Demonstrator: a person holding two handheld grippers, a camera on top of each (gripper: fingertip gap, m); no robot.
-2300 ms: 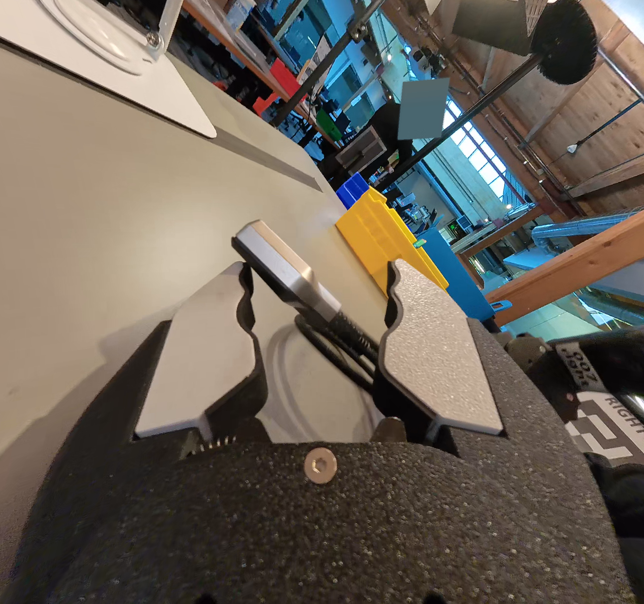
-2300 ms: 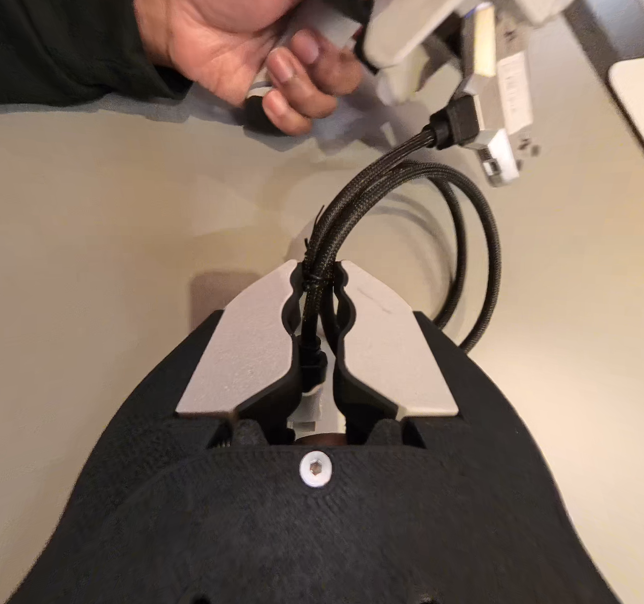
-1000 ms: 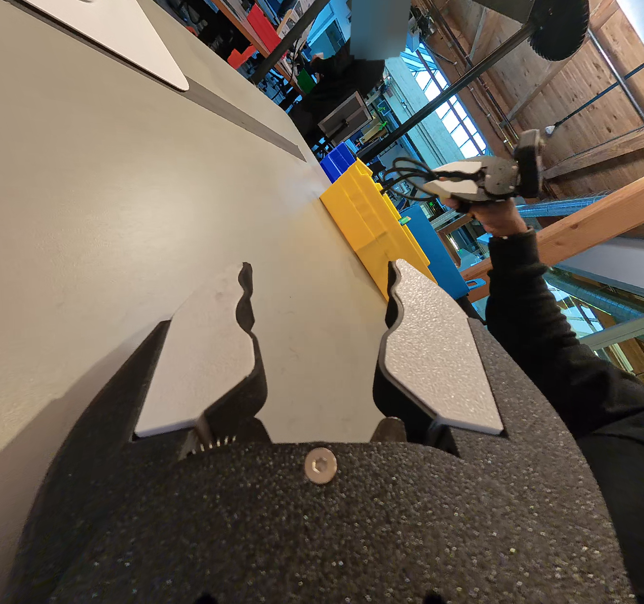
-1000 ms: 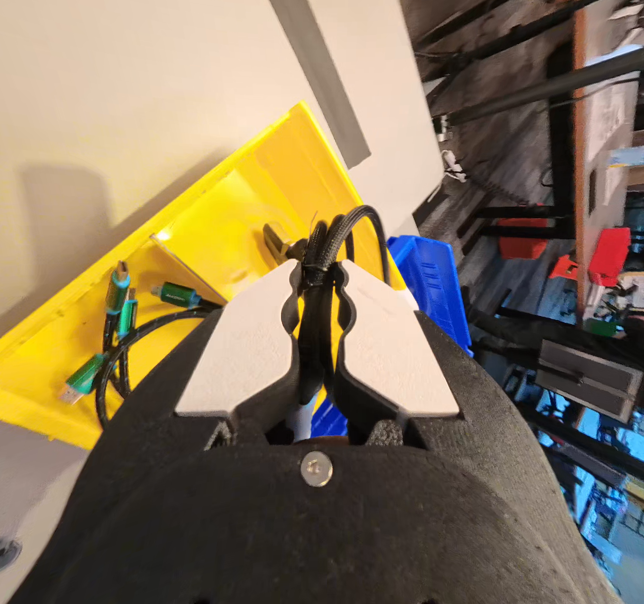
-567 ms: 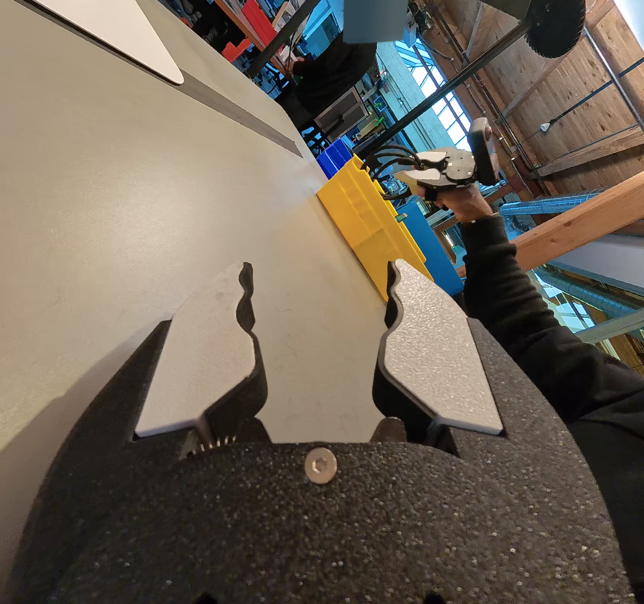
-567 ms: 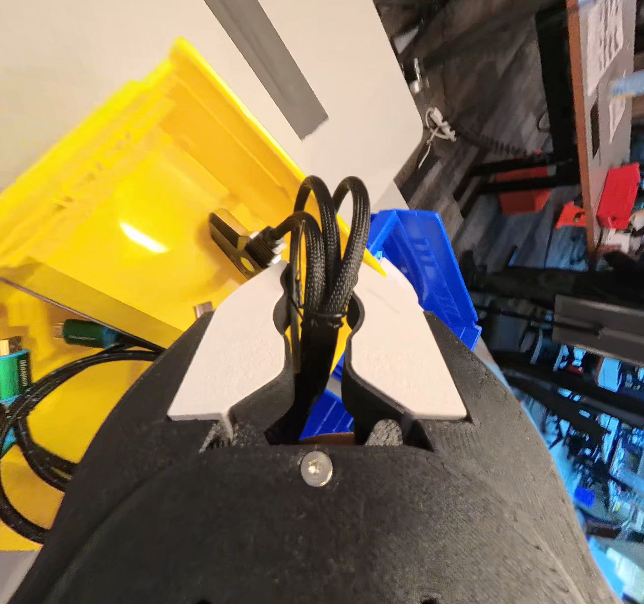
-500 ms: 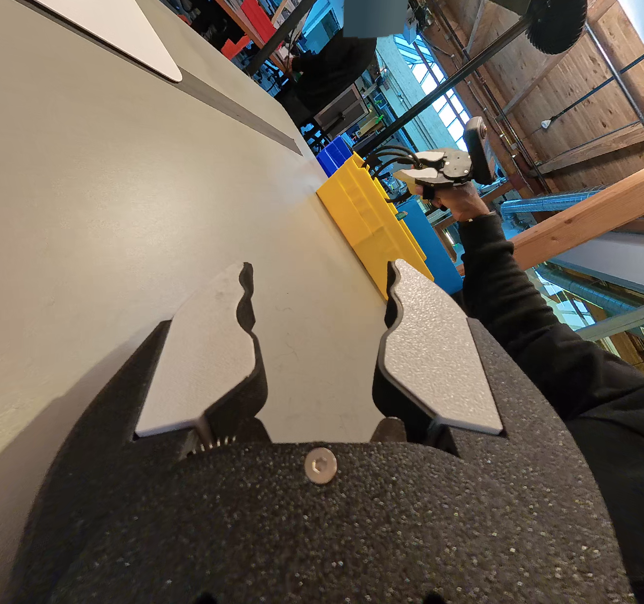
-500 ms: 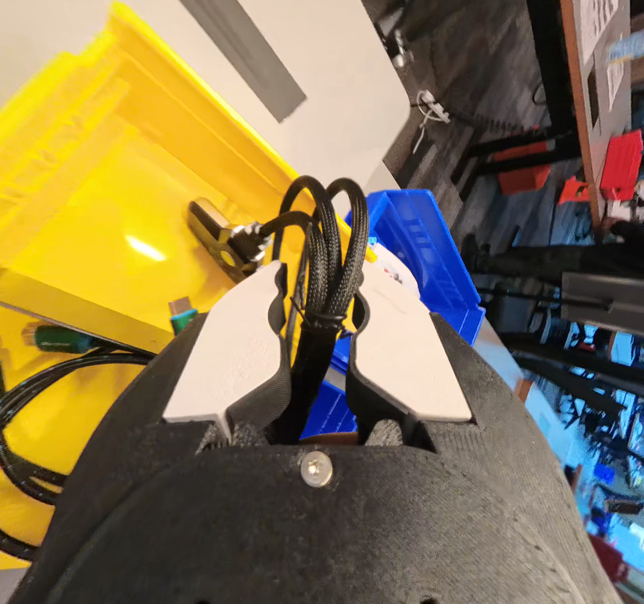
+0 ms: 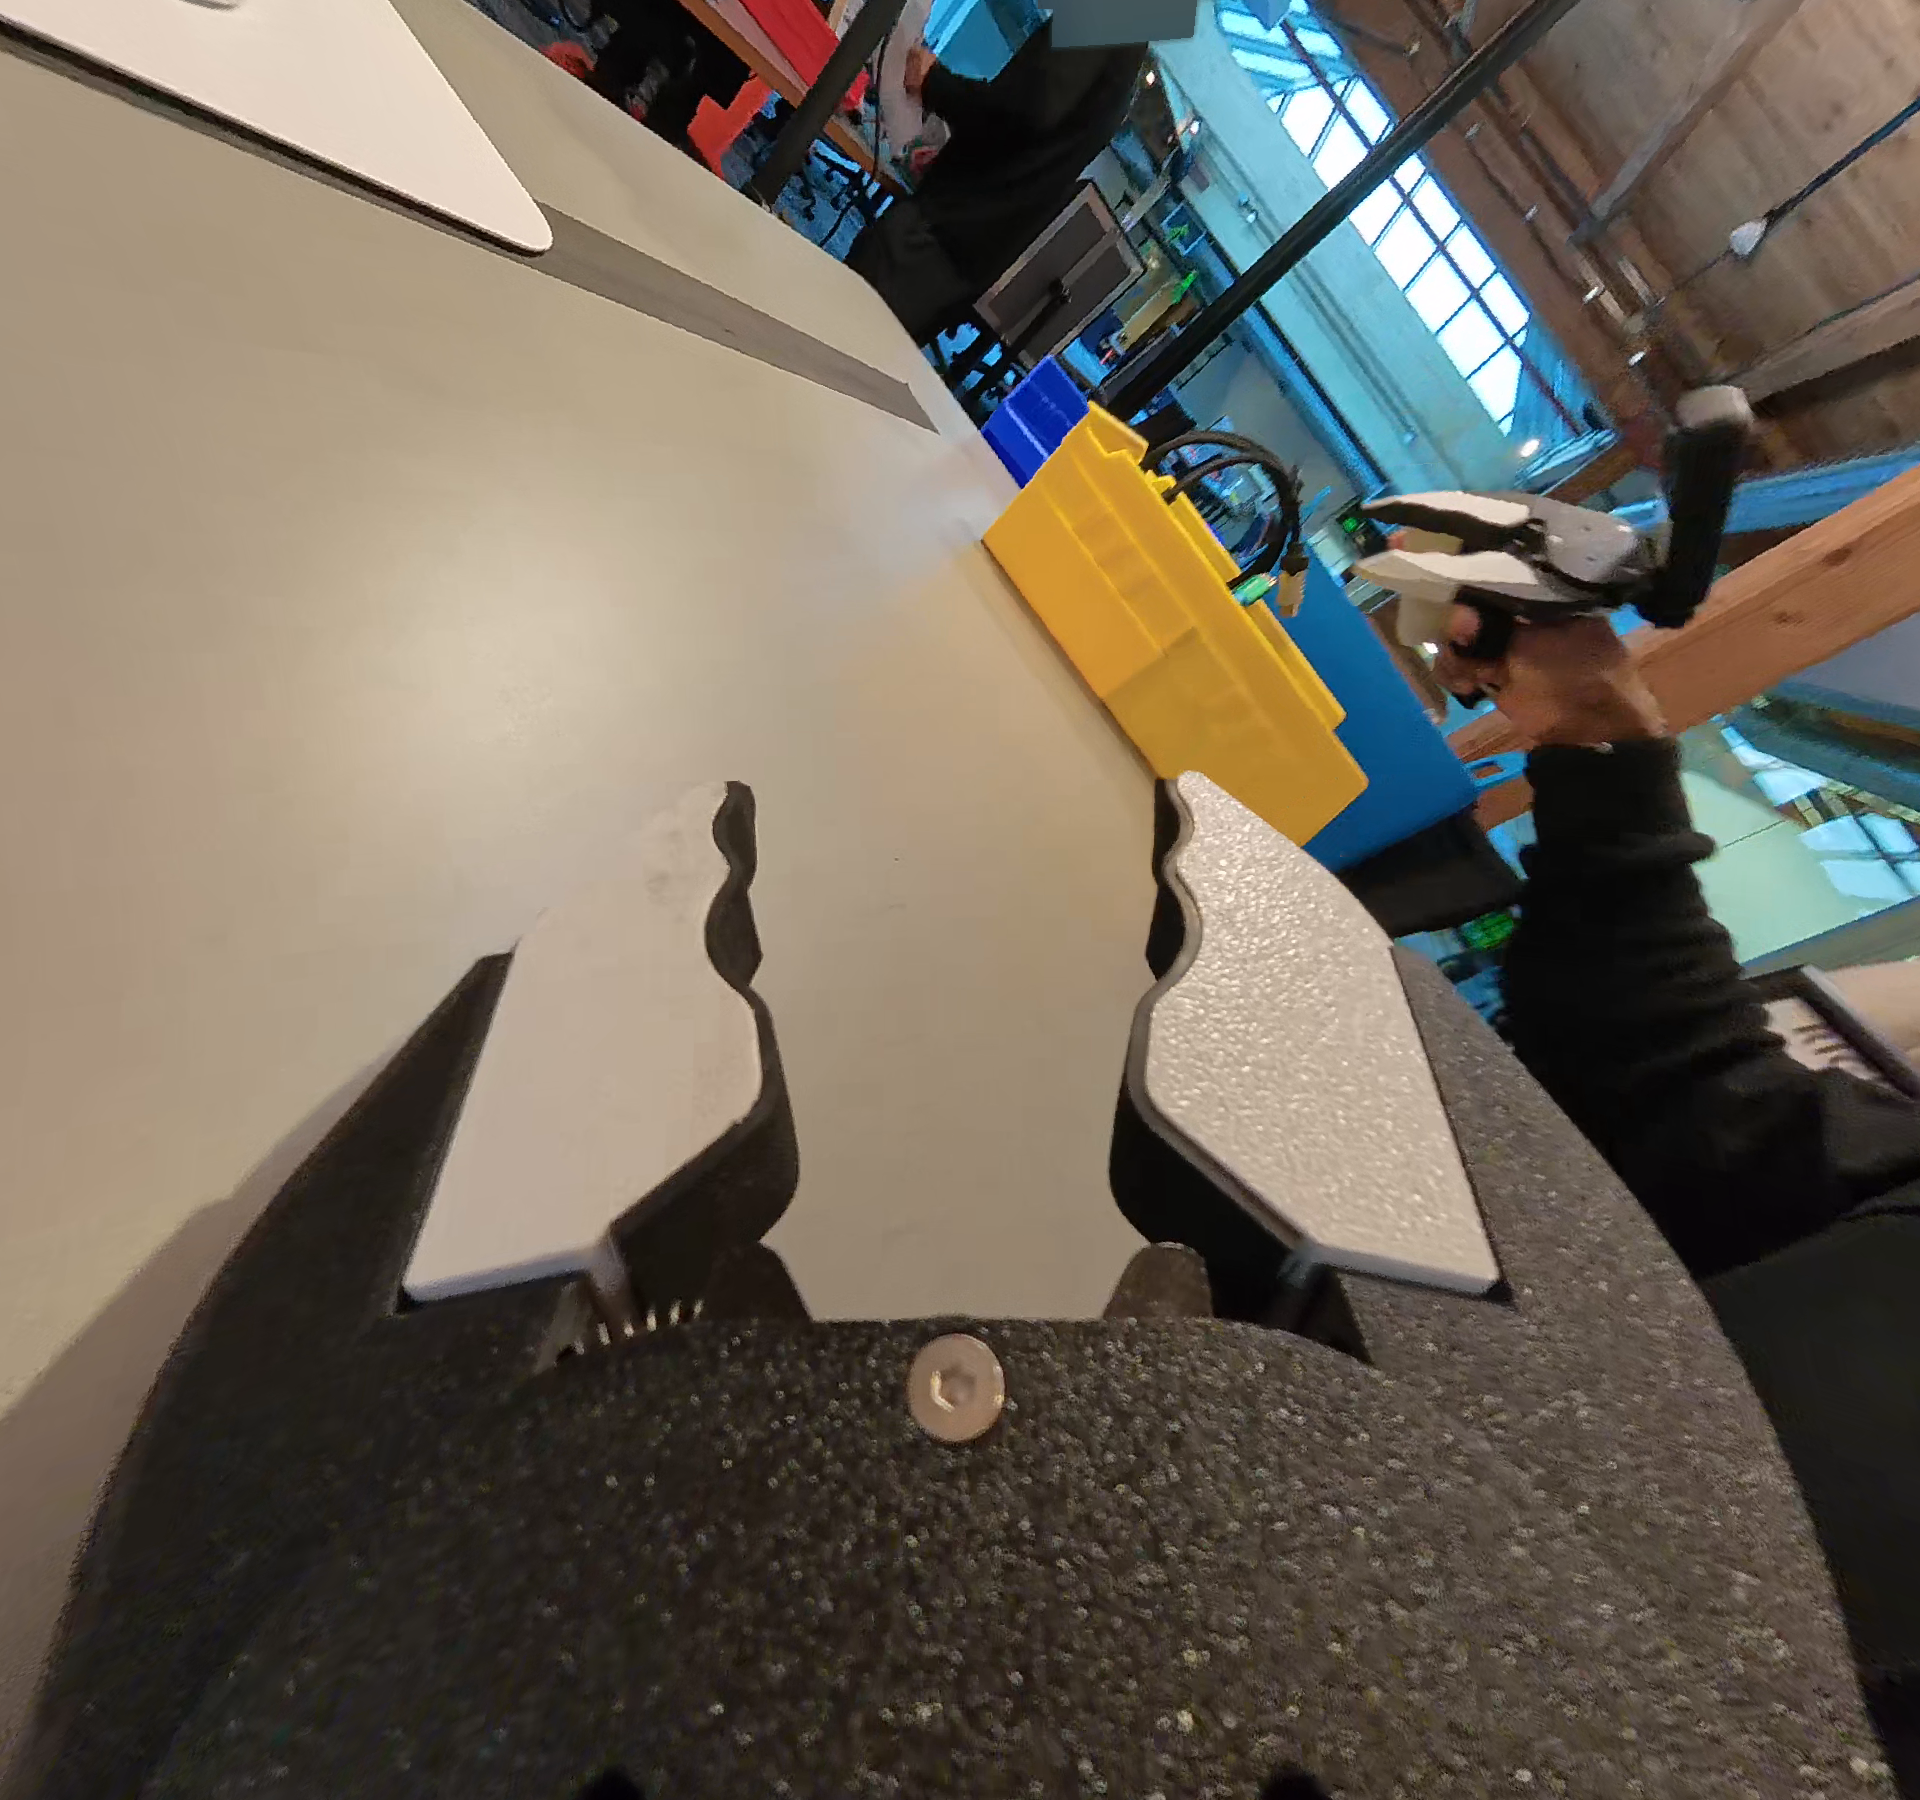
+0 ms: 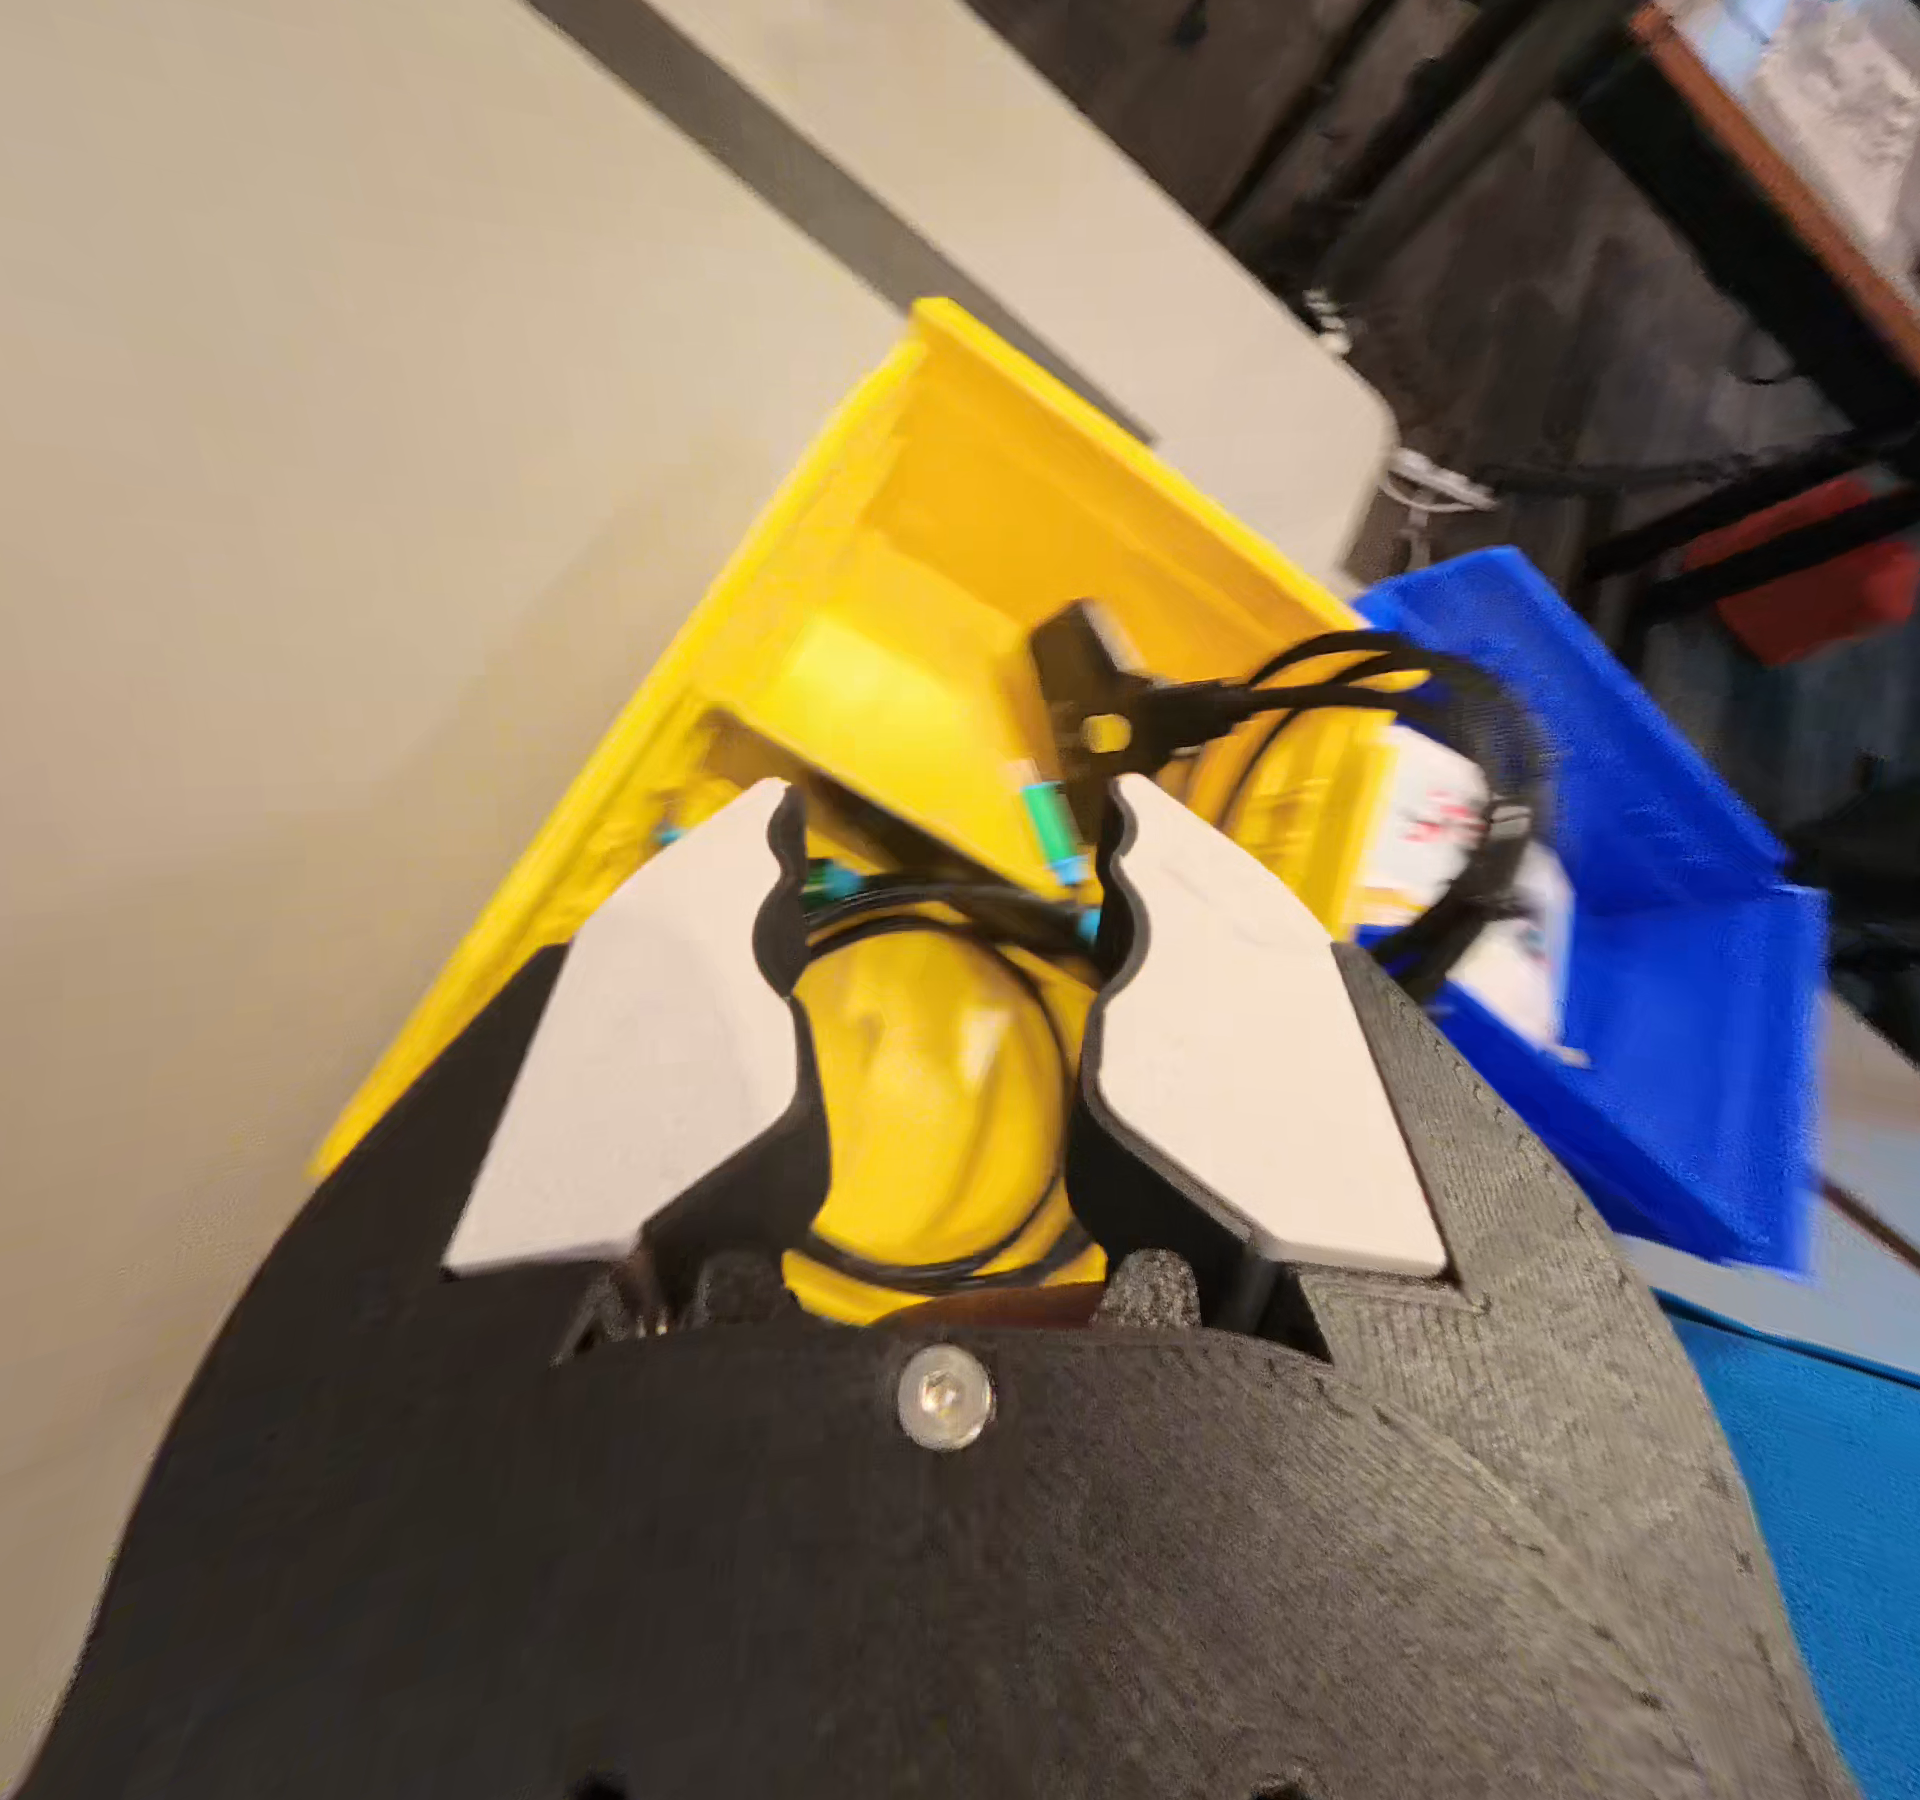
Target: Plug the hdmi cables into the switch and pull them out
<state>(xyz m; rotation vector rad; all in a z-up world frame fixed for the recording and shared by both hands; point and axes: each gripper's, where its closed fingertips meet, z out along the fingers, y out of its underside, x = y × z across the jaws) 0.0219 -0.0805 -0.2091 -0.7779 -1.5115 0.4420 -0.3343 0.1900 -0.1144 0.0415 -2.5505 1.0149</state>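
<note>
We see the left gripper [image 9: 951, 898] with its fingers spread wide over the bare desk [image 9: 416, 555], holding nothing. The right gripper [image 10: 951, 893] is also open and empty above the yellow bin [image 10: 935, 524]. Inside the bin lie the black switch [image 10: 1081, 670] and the HDMI cables [image 10: 935, 903] with green plugs.

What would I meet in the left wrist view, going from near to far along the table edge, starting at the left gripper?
Left gripper, open over the grey table → yellow bin holding black cables → blue bin.
</note>
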